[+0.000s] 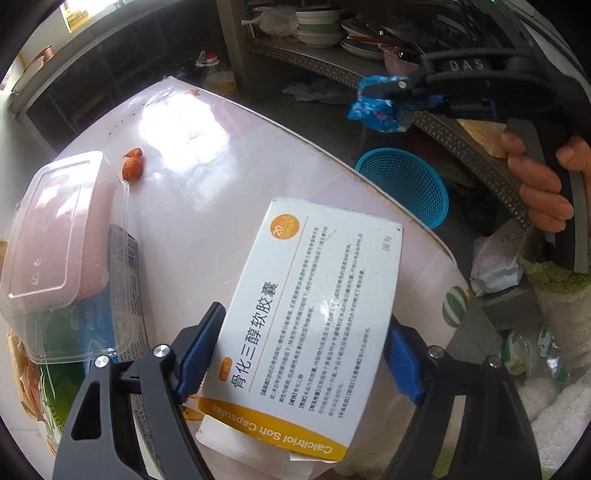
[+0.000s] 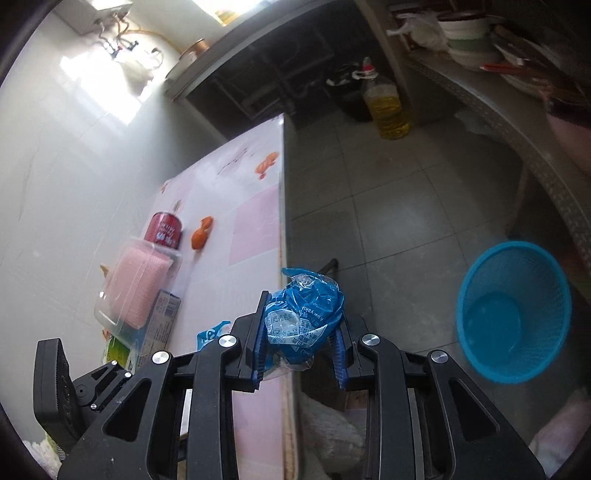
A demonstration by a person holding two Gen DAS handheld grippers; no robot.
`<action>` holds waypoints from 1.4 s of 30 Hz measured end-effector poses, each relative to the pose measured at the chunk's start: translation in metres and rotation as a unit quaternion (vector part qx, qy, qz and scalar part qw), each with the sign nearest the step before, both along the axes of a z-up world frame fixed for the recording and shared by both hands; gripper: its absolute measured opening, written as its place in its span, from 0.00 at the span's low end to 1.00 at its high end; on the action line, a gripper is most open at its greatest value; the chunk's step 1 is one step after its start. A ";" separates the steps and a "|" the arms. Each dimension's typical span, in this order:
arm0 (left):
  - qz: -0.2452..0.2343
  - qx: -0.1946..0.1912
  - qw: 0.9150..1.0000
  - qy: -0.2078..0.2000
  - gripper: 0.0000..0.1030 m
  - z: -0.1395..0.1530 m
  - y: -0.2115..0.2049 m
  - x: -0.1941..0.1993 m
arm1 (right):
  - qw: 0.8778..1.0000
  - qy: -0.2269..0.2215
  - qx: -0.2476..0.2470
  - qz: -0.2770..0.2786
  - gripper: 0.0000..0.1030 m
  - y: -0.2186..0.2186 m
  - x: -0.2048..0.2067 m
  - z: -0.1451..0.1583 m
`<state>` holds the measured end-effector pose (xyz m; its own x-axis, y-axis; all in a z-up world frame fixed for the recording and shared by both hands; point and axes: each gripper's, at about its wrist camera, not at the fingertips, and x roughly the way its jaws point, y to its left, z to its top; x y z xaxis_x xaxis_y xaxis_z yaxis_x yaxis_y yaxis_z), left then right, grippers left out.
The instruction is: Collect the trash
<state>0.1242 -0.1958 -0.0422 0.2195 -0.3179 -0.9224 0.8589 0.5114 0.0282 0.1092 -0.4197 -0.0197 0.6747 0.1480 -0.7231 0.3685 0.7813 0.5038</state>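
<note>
Left tongs (image 1: 295, 354) were clamped on a white-and-orange medicine box (image 1: 306, 325), blue pads pressing its two long sides, box held above the pink-patterned bench (image 1: 229, 177) w/ its printed face up toward the cam. Right tongs (image 2: 301, 343) were clamped on a crumpled blue plastic wrapper (image 2: 304, 317), which bulged up & out between the pads; seen from the left wrist view, the same wrapper (image 1: 376, 107) hung in the air off the bench edge, over the floor, w/ the person's right hand (image 1: 539, 184) gripping the handle. Blue mesh wastebasket (image 2: 513, 314) stood on the grey tiled floor (image 2: 388, 206), to the right of the wrapper & lower, apart from the bench; couldn't make out anything inside it. On the bench, near the wall: a clear plastic container (image 2: 136, 288) w/ something pink in it, resting on other flat packs; just behind it a red can (image 2: 164, 229), upright; beside the can a small orange scrap (image 2: 201, 234). Bottle of yellow oil (image 2: 386, 107) stood on the floor well beyond the bench's far end. Shelf w/ stacked bowls (image 2: 465, 33) at the upper right.
</note>
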 end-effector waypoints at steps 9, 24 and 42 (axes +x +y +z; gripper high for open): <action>-0.055 -0.060 0.996 0.024 0.76 0.039 -0.093 -0.010 | 0.976 0.070 -0.009 -0.207 0.26 -0.087 -0.104 -0.051; -0.062 0.038 0.997 0.027 0.87 -0.062 -0.331 -0.002 | 0.940 0.178 -0.004 -0.291 0.60 -0.161 -0.108 -0.190; -0.022 -0.141 0.988 0.066 0.89 0.027 -0.220 0.008 | 0.943 0.181 -0.091 -0.264 0.80 -0.111 -0.136 -0.135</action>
<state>0.1323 -0.4162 -0.0149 0.0831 -0.5721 -0.8160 0.8675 0.4444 -0.2233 -0.0273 -0.5307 -0.1545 0.3228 -0.2885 -0.9014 0.8529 0.5015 0.1449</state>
